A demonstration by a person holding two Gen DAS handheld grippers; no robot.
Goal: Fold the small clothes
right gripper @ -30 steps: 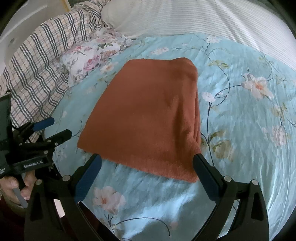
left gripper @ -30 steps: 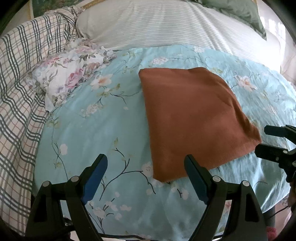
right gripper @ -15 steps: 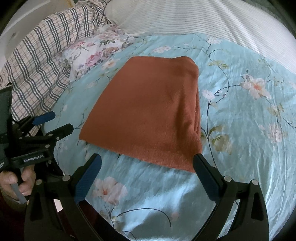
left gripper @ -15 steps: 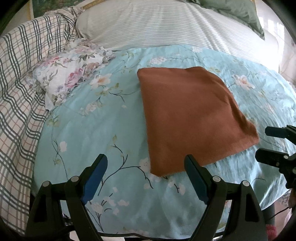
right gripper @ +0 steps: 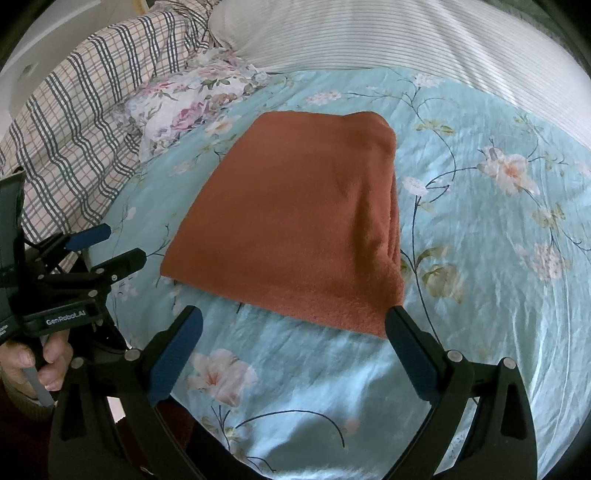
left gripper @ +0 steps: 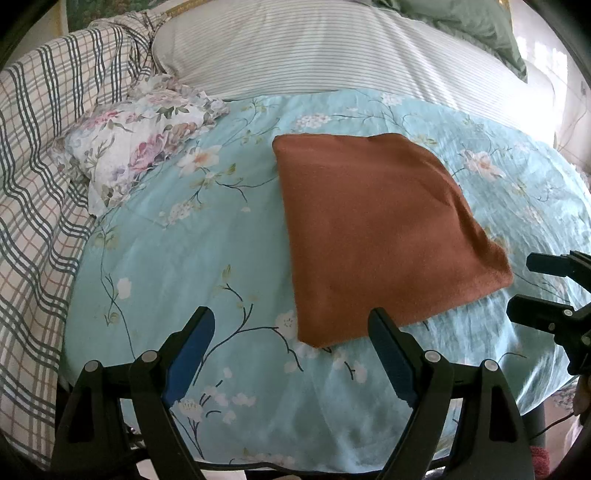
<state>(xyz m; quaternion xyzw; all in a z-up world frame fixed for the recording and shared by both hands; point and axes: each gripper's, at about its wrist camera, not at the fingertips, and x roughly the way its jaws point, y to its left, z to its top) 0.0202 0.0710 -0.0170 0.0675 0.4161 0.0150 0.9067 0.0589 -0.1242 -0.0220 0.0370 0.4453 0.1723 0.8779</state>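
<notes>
A rust-orange folded cloth (left gripper: pixel 376 236) lies flat on the light blue floral bedspread (left gripper: pixel 177 258); it also shows in the right wrist view (right gripper: pixel 295 229), with its folded layers stacked along its right edge. My left gripper (left gripper: pixel 291 325) is open and empty, just short of the cloth's near left corner. It appears from the side in the right wrist view (right gripper: pixel 110 243). My right gripper (right gripper: pixel 295 325) is open and empty, just short of the cloth's near edge. It appears at the right edge of the left wrist view (left gripper: pixel 532 284).
A crumpled floral fabric (left gripper: pixel 136 144) lies at the back left. A plaid blanket (left gripper: pixel 33 184) covers the left side. A striped pillow (left gripper: pixel 332 51) lies across the back, with a green pillow (left gripper: pixel 472 26) behind it. The bed's near edge drops off below the grippers.
Both grippers have drawn back a little toward the bed's near edge, so the cloth sits farther from the fingertips. The cloth has not moved. Both grippers stay open.
</notes>
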